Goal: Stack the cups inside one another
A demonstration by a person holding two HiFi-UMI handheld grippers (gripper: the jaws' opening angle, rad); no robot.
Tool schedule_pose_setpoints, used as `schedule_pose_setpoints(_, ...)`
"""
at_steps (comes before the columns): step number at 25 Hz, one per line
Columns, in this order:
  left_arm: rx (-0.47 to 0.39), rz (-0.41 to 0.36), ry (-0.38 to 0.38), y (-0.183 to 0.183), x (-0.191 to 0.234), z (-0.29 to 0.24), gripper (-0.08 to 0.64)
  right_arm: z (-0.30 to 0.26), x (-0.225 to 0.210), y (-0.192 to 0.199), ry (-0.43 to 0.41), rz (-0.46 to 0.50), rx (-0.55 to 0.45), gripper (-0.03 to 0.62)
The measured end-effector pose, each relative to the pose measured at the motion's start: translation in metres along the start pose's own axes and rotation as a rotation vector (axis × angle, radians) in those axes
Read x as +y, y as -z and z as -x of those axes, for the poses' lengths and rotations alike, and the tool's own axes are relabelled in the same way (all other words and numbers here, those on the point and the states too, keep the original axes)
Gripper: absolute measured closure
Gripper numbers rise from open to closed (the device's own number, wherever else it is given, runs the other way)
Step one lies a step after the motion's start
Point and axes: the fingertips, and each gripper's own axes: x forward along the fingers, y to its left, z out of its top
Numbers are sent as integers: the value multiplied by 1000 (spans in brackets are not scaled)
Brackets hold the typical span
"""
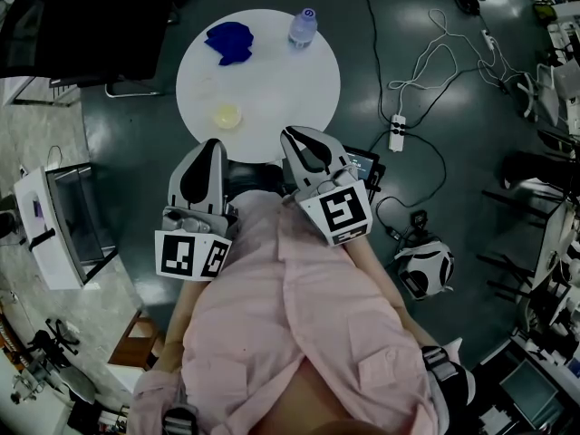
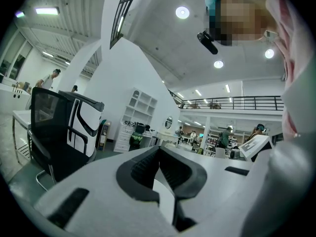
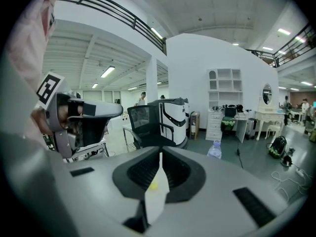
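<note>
The left tool [image 1: 213,145] and right tool [image 1: 292,136] are hanging closed and empty, short of the bench [image 1: 272,80]. A yellow cup [image 1: 226,115] is sitting by its near edge, with what may be a blue cup [image 1: 230,42] farther off. A tool arriving closed risks knocking the yellow cup off.

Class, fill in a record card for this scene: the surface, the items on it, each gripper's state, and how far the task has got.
surface: round white table
items on table: yellow cup; blue object, shape unclear; water bottle
left gripper: jaws together, empty, at the table's near edge
right gripper: jaws together, empty, beside the left gripper
holder: person in a pink shirt
task progress: nothing gripped, stacking not begun
</note>
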Motion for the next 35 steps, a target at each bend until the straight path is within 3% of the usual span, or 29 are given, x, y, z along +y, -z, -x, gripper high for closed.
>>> schedule_pose_setpoints(10,0,19,-1,-2,12,1,541,-8,3,-3,8,1,12,555)
schedule_pose_setpoints(22,-15,50,-21,-15,55,8,541,-45,11,-15,23,21,54,555)
schedule_pose_setpoints(35,-1,101,0,-36,107,5,541,-109,18,-12,50,11,189,552)
